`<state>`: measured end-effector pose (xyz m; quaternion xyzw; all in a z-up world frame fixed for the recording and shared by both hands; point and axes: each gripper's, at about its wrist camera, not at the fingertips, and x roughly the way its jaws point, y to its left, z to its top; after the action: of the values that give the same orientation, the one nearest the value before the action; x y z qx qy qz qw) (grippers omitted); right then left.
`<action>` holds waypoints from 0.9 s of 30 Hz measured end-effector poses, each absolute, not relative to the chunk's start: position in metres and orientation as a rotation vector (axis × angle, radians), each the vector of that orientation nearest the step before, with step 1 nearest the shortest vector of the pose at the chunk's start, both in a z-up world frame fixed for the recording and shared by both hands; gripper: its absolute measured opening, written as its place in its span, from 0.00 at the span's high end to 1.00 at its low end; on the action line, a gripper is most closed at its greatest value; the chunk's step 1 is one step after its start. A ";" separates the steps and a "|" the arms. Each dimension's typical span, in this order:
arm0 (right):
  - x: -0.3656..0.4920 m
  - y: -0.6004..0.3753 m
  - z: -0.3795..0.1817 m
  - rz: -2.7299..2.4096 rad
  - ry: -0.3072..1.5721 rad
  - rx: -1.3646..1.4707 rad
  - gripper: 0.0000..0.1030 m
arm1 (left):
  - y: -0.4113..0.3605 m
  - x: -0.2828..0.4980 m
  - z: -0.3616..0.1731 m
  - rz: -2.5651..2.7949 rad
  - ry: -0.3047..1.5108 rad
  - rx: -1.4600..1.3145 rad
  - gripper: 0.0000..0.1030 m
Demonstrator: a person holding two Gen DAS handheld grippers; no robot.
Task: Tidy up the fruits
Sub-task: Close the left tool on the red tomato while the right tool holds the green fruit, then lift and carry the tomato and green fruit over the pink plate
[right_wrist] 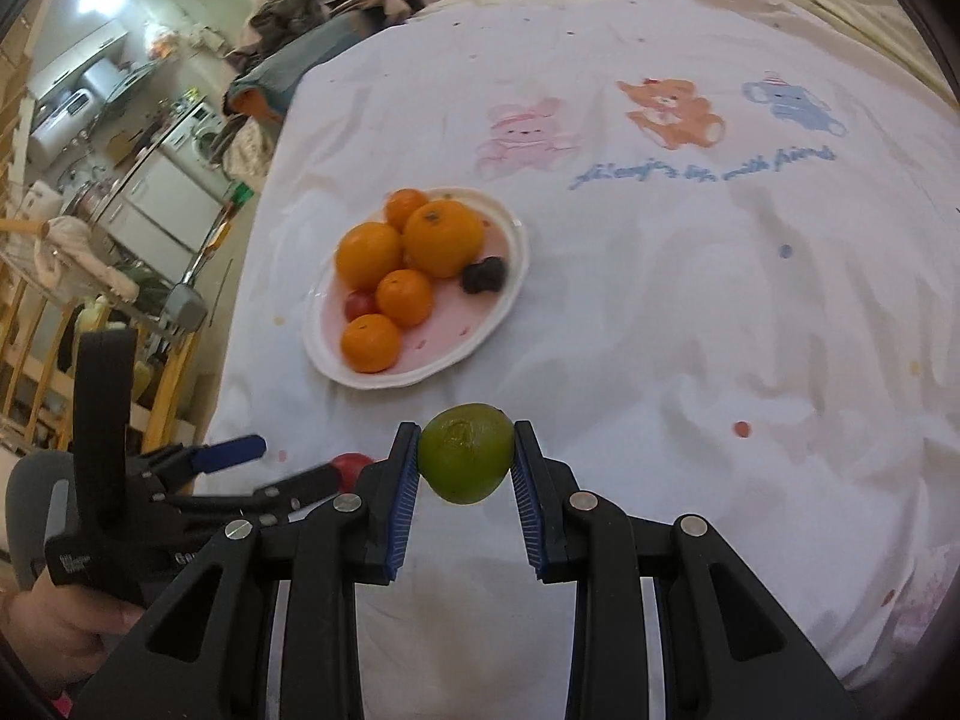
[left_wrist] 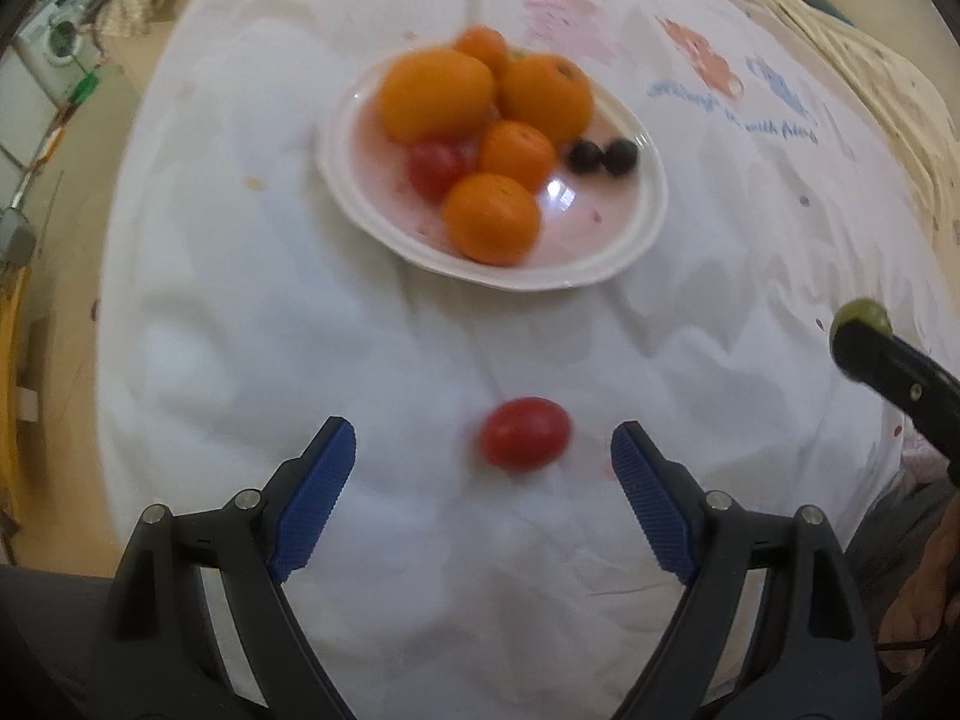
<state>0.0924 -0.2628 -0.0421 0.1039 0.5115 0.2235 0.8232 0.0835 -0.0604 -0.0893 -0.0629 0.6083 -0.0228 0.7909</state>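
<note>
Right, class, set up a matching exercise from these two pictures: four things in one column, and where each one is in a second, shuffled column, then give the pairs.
Things:
1. lime
2. loose tomato
3. oranges
4. left gripper

Places or states:
A. piled on the plate
B. clamped in the right gripper
C. open, a finger to each side of the tomato
D. lying on the white cloth, off the plate

Pairs: 1-B, 2-D, 3-A, 4-C
</note>
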 end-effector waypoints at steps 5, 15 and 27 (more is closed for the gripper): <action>0.098 -0.276 -0.044 0.439 1.085 0.249 0.69 | -0.075 0.088 -0.104 -0.023 1.319 -0.059 0.32; 0.102 -0.276 -0.046 0.444 1.089 0.262 0.69 | -0.080 0.084 -0.104 -0.072 1.303 -0.020 0.67; 0.103 -0.274 -0.038 0.469 1.073 0.297 0.69 | -0.043 0.074 -0.081 0.053 1.221 -0.049 0.67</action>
<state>0.1027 -0.2741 -0.0384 0.1397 0.5046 0.2204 0.8230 0.0743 -0.0432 -0.0814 -0.0230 0.5733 0.0251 0.8187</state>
